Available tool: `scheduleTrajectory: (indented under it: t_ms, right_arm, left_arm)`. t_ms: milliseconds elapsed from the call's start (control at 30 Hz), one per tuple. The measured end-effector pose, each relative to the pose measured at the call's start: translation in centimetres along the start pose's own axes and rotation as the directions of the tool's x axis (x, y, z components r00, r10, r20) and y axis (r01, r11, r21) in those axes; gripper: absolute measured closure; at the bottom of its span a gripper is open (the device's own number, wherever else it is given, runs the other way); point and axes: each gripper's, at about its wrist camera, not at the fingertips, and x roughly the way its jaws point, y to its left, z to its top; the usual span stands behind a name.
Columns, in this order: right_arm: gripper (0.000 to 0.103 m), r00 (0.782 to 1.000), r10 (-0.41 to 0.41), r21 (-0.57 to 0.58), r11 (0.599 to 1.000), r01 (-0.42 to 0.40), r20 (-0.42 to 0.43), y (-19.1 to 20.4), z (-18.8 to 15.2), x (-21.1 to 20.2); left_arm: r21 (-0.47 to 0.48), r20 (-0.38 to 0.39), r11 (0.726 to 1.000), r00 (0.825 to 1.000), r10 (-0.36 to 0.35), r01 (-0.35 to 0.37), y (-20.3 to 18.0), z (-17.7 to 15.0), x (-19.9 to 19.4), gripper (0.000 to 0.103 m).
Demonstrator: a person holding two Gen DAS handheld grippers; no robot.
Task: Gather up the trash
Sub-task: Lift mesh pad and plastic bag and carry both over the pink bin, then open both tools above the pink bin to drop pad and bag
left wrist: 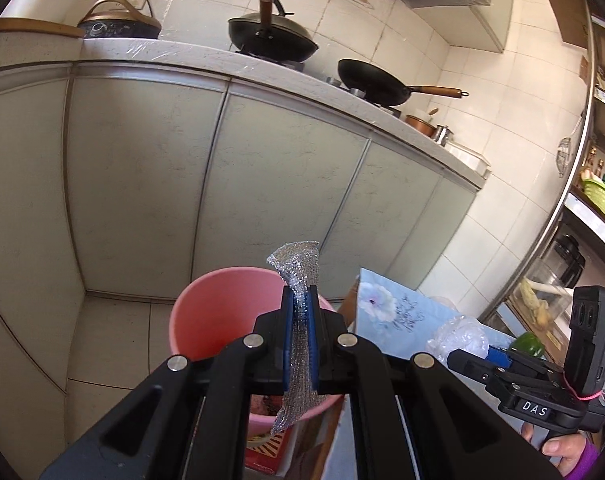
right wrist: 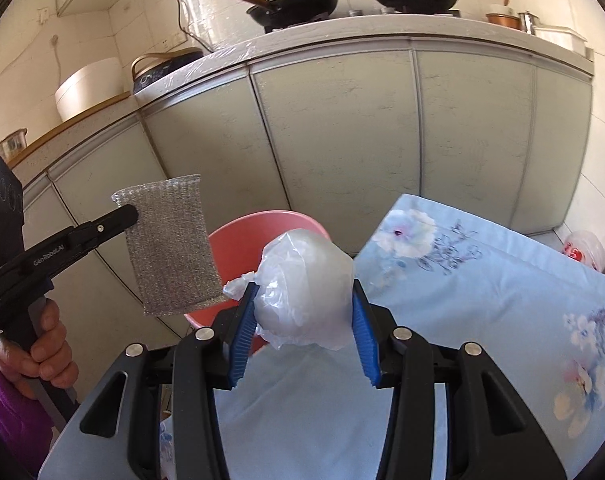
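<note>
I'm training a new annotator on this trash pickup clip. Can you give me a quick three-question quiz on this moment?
1. True or false: the left hand-held gripper is shut on a silver mesh scrubber.
2. What does the right hand-held gripper hold? A) a pan B) a crumpled plastic bag C) nothing
3. What colour is the bin beyond both grippers?

Key: 1 true; 2 B; 3 pink.

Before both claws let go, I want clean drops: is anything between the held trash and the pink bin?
Nothing visible blocks either. The left claw holds the silver mesh cloth over the pink bin. The right claw grips the plastic bag just short of the rim, above the flowered tablecloth.
</note>
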Motion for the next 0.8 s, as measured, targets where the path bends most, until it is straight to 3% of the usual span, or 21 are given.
scheduleTrajectory:
  t_ms: [400,800]
  right_arm:
    - [0.058,0.992,0.084,-0.028,0.996,-0.086,-0.089,2.1,0.7,7.7]
    - [0.057,0.983,0.081,-0.019,0.996,-0.086,-0.167,1.8,-0.1,12.3]
  left_arm:
    - [0.005,-0.061,0.997,0.995,0.074,-0.074,1.8,-1.0,4.6,0.097]
    - [-0.005,-0.103,0.994,0.988,0.111,-0.112,2.8,-1.9,6.9,0.097]
